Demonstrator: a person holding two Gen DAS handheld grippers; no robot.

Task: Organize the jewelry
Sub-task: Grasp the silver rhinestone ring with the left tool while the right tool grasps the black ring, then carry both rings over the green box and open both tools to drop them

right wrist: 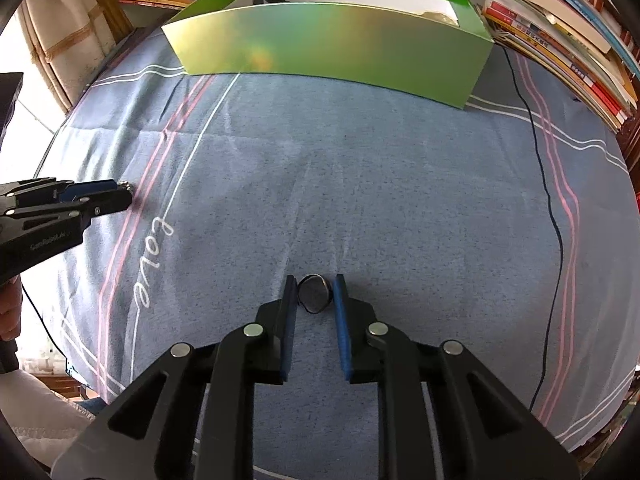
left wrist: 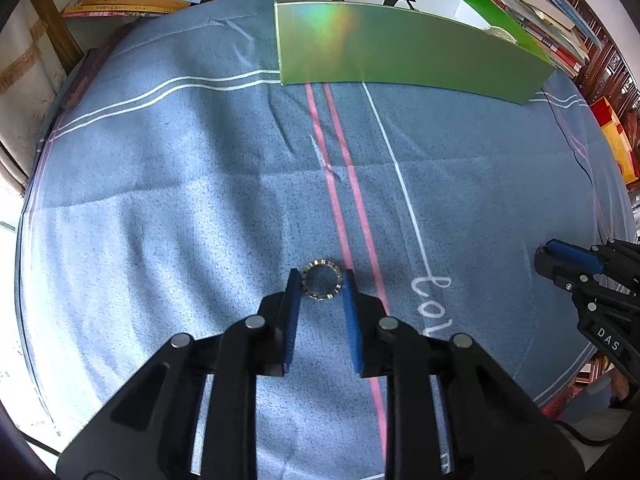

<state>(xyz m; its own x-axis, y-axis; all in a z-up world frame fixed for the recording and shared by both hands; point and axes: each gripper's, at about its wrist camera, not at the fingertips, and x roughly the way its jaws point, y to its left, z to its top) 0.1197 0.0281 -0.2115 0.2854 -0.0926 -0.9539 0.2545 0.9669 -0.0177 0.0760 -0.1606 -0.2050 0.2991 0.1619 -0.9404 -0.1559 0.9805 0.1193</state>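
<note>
Pickup stage, both hands. Left gripper (left wrist: 321,280) stands narrow around a studded ring (left wrist: 321,279); its pads sit against the ring's 2 sides, so I judge it gripped. Right gripper (right wrist: 314,286) is likewise narrow, closed on a dark ring (right wrist: 315,293). Both rings rest on the blue cloth (right wrist: 360,168) in the near half of the desk. Next move, in my judgement: lift each ring without slipping and carry it to the green box (right wrist: 332,40) at the far edge. Stacked books (right wrist: 560,32) crowd the far corners; a black cable (right wrist: 556,208) runs along the right side.
</note>
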